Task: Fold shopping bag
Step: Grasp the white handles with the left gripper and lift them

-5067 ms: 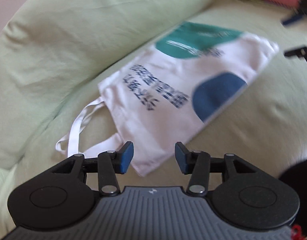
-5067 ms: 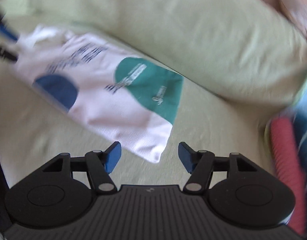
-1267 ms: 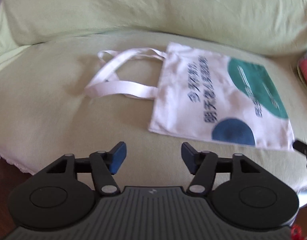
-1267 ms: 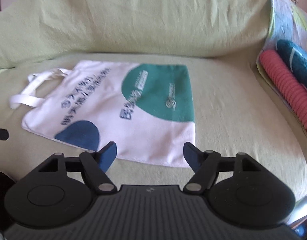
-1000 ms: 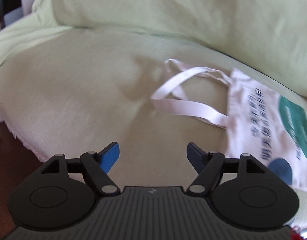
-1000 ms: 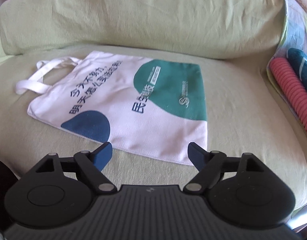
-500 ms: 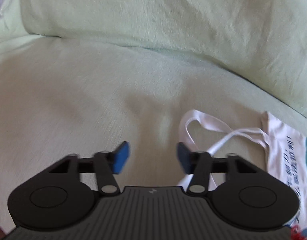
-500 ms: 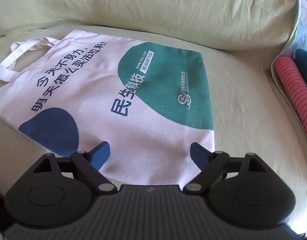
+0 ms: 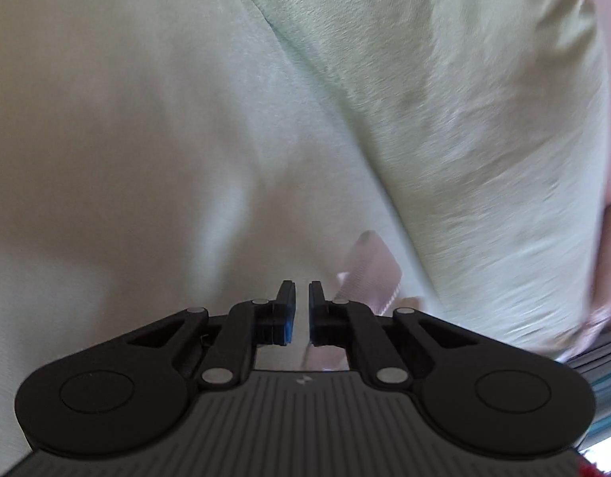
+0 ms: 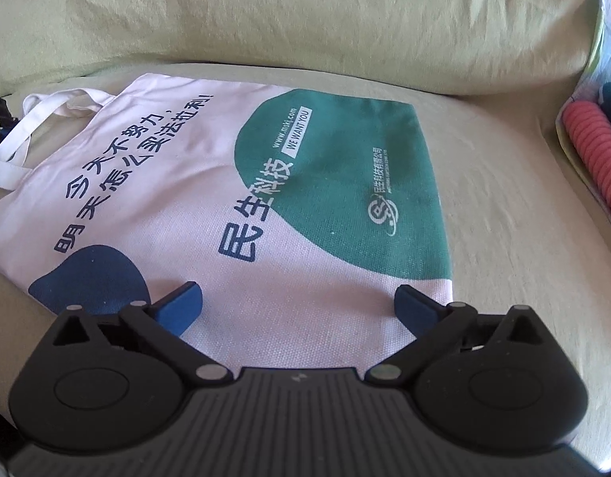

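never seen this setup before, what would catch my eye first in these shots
The white shopping bag with its big green patch and dark blue lettering lies flat on the pale green sofa seat, under the right tongs, whose jaws are opening. To its left, the shut left tongs sit beside a blurred strap.

The right gripper (image 10: pixel 298 302), jaws opening, hovers over the lower edge of a white canvas tote bag (image 10: pixel 234 183) lying flat on a green sofa cushion (image 10: pixel 504 198), handles (image 10: pixel 31 119) trailing left.
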`<state>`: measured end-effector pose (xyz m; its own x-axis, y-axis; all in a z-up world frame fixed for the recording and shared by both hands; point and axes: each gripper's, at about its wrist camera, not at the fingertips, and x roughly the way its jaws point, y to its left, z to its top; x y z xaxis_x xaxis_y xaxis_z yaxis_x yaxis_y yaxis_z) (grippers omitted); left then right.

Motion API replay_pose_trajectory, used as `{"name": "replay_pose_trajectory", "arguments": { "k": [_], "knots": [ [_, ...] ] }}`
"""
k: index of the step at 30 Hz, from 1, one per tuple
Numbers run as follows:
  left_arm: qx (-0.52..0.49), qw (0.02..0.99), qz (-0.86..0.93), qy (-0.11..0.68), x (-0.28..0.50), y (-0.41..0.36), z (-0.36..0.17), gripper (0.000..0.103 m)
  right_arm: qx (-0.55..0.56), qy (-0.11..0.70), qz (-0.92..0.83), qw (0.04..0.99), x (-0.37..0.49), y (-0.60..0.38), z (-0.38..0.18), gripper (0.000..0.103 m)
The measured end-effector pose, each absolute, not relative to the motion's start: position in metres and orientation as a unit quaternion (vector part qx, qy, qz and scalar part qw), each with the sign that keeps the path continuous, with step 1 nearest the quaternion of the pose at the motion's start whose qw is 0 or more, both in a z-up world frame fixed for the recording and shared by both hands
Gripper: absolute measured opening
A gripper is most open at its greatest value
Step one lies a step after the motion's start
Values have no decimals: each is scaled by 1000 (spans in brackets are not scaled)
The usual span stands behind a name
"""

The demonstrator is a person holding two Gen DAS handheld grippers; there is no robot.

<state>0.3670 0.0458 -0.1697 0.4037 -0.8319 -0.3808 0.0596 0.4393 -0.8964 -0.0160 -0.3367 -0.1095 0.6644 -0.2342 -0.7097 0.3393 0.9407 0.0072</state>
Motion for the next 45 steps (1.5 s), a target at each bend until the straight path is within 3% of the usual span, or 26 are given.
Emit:
{"name": "replay_pose_trajectory", "arguments": {
  "k": [12, 27, 34, 40, 43, 45],
  "knots": [
    [-535, 668, -374, 358, 333, 61, -171, 3, 69, 377, -156, 910, -14, -337, -110, 102],
    [-590, 625, -386, 334, 331, 61, -186, 4, 67, 380, -152, 910, -10, -337, -110, 102],
    [-593, 616, -399, 333, 335, 58, -191, 15, 67, 380, -150, 910, -8, -337, -110, 102],
    [-462, 691, -422, 362, 341, 55, -160, 19, 67, 380, -147, 911, -7, -337, -110, 102],
    [-426, 708, -435, 358, 343, 58, -146, 44, 67, 379, -147, 911, -7, -337, -111, 102],
    [-392, 725, -439, 358, 343, 57, -136, 45, 67, 379, -148, 911, -7, -336, -111, 102]
  ]
}}
